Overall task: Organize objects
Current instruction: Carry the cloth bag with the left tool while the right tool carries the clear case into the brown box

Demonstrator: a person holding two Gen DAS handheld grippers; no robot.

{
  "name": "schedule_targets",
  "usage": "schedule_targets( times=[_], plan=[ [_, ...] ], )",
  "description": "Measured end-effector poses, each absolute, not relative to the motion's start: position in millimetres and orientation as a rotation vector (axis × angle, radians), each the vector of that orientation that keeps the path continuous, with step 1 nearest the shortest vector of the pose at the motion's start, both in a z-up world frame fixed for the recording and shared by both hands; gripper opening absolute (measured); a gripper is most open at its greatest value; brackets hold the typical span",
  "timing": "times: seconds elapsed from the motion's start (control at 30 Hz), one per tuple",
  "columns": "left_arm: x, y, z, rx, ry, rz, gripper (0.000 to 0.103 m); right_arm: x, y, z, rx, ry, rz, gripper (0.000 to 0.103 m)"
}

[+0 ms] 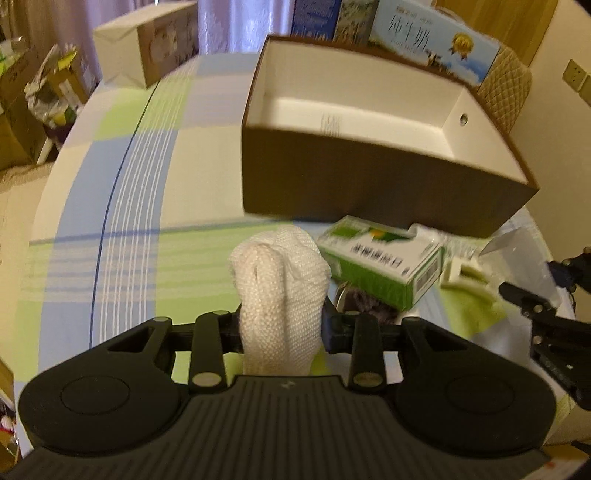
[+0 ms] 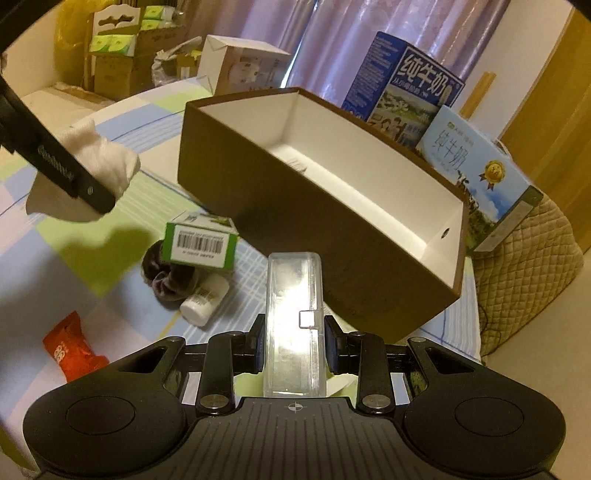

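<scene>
Gripping a white cloth (image 1: pixel 282 291), left gripper (image 1: pixel 282 325); right gripper (image 2: pixel 294 349) clamps a seemingly half-hidden clear case (image 2: pixel 294 325).

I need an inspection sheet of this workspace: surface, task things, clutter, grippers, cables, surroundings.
Surface: table under a checked cloth, blue, green and cream.
Job's things: brown box, open, white inside, nothing in it; white cloth; clear case; green carton; white bottle lying on its side; dark scrunchie partly under the carton; red packet.
Clutter: two milk cartons behind the box; white box at the far edge.
Grippers: left gripper shut on the cloth; right gripper shut on the case.
Cables: nothing seen.
Surroundings: curtains, stacked cardboard boxes, quilted chair.
</scene>
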State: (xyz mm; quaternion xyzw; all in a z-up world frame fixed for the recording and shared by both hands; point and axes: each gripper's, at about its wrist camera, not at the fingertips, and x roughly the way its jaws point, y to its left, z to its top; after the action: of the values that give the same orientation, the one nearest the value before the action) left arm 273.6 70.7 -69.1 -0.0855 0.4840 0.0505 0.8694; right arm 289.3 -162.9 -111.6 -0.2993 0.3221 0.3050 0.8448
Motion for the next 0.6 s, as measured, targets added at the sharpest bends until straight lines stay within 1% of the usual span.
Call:
schedule_targets(
  times=[0.33,0.6],
  plan=[
    [312,64,-38,-0.127,0.941,0.066,0.030,338,-178,-79,-0.364,0.769,0.648,0.028],
    [353,64,-17,-0.074,0.885,0.042,0.030,374,-175,-45,-0.227,0.755,0.659,0.028]
  ],
)
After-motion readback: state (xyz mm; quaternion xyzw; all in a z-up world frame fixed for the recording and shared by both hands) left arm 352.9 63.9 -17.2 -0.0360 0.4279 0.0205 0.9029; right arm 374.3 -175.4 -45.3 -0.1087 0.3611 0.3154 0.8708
